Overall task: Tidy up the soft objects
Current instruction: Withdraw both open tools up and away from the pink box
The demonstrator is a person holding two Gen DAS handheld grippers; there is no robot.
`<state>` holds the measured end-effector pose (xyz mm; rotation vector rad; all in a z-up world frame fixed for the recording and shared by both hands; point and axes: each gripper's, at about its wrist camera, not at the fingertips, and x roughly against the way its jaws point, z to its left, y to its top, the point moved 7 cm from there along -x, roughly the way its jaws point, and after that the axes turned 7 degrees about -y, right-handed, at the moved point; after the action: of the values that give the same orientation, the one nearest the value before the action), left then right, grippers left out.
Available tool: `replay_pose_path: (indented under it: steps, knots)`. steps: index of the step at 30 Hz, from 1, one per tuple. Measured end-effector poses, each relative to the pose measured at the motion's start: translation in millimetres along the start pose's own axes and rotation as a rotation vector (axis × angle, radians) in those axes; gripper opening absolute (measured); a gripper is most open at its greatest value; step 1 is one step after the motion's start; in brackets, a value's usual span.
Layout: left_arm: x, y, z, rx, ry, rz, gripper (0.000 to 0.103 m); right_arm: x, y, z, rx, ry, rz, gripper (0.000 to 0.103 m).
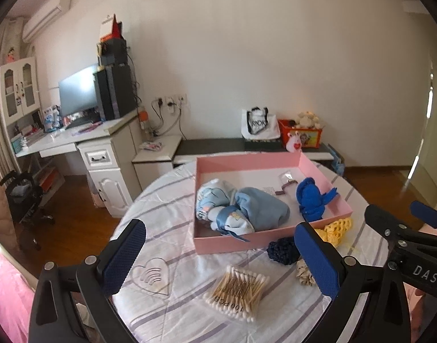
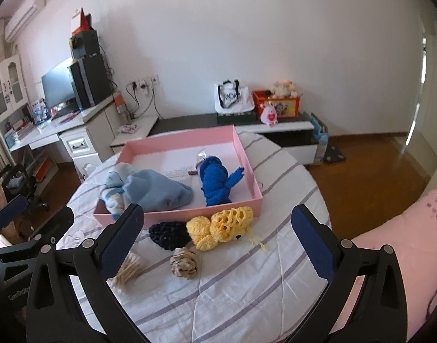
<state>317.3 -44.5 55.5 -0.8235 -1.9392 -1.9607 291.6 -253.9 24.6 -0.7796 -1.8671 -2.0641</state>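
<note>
We hold both grippers above the near edge of the round desk (image 2: 247, 285), whose cover is a white quilted cloth with grey stripes. Left gripper (image 1: 220, 260): jaws wide, nothing between them. Right gripper (image 2: 217, 241): jaws wide and empty too.

Between and just under the left jaws lies a flat bundle of cotton swabs (image 1: 237, 293), stiff sticks in slippery film. It is not soft goods. Risk: a low sweep drags it or snags the cloth, since the cover is loose and wrinkles easily.

Just ahead of the right jaws sit three small pieces: a tan knotted flower (image 2: 185, 263), a dark navy crochet round (image 2: 168, 234) and a yellow openwork crochet piece (image 2: 221, 227) trailing a thin loose thread. Risk: the thread or the open loops catch on a pad, so one piece lifts another. The yellow and navy pieces touch.

Beyond them the shallow pink box (image 2: 247, 168), thin card walls, holds a pale blue fleece hat (image 2: 158, 190), a printed satin-trimmed cloth (image 1: 215, 208) and a royal blue knit toy (image 2: 214, 183). Risk: pushing a piece over the near wall shoves the light box across the cloth.
</note>
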Motion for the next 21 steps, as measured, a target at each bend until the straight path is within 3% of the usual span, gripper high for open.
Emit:
replay_pose_path:
  steps: [21]
  knots:
    - [128,-19,-3,-0.018,0.065,-0.277,0.103,114,16,12,0.06,0.033,-0.273,0.103]
